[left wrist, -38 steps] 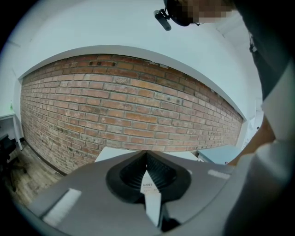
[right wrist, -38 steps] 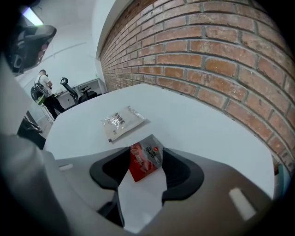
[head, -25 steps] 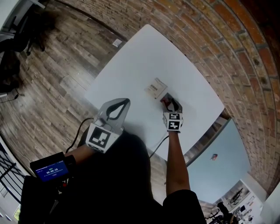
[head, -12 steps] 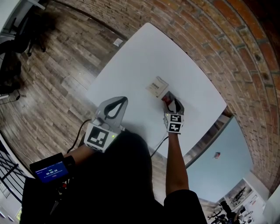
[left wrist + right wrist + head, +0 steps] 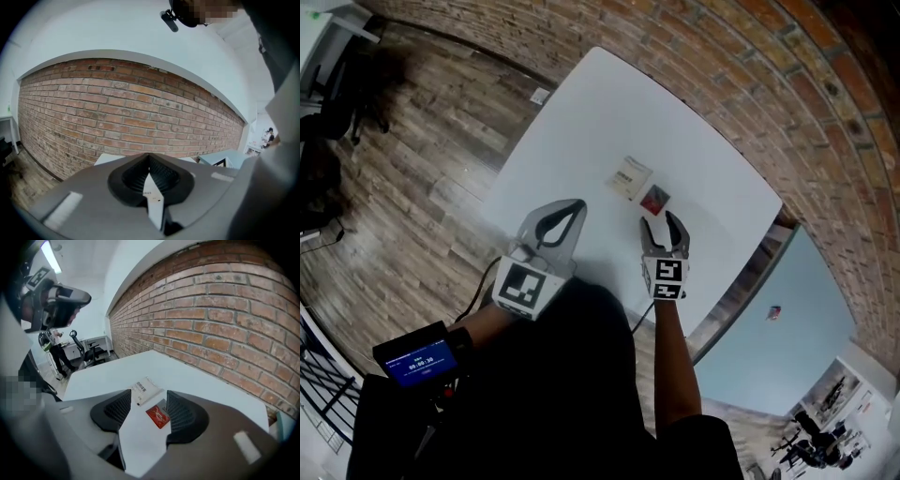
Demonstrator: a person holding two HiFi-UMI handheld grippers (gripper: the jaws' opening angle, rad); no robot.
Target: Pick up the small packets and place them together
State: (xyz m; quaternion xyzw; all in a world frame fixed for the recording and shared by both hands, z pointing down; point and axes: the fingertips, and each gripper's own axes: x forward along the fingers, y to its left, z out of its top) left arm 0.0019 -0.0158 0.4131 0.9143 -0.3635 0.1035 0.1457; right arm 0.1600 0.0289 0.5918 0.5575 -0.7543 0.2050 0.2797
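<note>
Right tool (image 5: 147, 395), jaws just parted (empty), red packet (image 5: 158, 416) near white packet (image 5: 145, 391)

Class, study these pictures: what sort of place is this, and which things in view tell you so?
Probably an indoor office or studio workspace: an exposed brick wall, a wood-plank floor, a plain white table, and office chairs in the background.

A white square tabletop (image 5: 581, 122) bears a small red foil packet (image 5: 654, 200) just ahead of the right gripper (image 5: 662, 222), and a flat white paper packet (image 5: 631, 178) just beyond that.
</note>
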